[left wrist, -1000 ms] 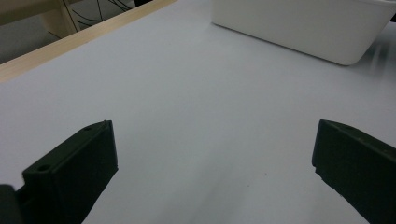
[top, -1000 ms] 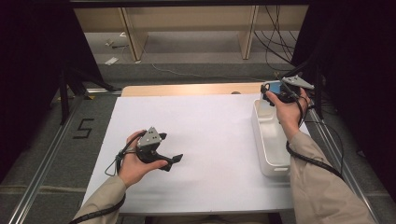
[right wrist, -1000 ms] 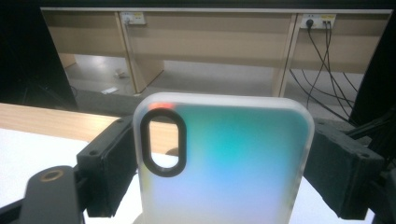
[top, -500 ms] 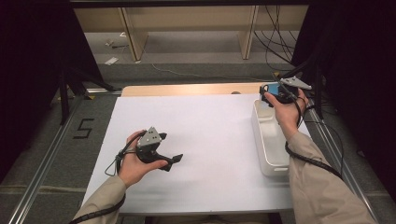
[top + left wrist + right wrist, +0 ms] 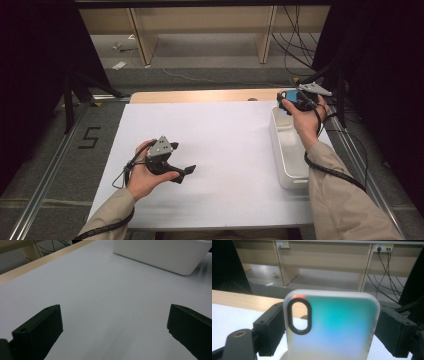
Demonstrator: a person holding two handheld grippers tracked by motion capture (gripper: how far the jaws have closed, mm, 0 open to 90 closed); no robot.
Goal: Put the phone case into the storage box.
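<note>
Little difference from the earlier frames is seen: both hands are kept where they were, with the right gripper [image 5: 289, 101] only marginally shifted at the far end of the bin and its grip unchanged.

A phone case [image 5: 332, 327] is held upright between the right gripper's jaws, clamped on its two long edges; translucent frosted, tinted teal to pale blue, with a black oval camera cutout [image 5: 299, 316] at its 10 o'clock corner. In the high view the case [image 5: 288, 95] is seen as a blue patch at about 2 o'clock on the table, above the far end of the white bin [image 5: 287, 155]. The bin is set along the table's 3 o'clock edge, long side running near to far.

The left gripper [image 5: 181, 171] is held low over the white table sheet [image 5: 225, 150] at about 8 o'clock, jaws spread wide with nothing between them. In the left gripper view the bin's wall [image 5: 160, 255] is seen at 1 o'clock, well apart from the jaws.

Writing: a "5" [image 5: 90, 137] is marked on the floor at 9 o'clock, beside the table. No brand or label can be read on the case, bin or grippers. Wall sockets [image 5: 382, 247] carry a small label strip, too small to be read.
</note>
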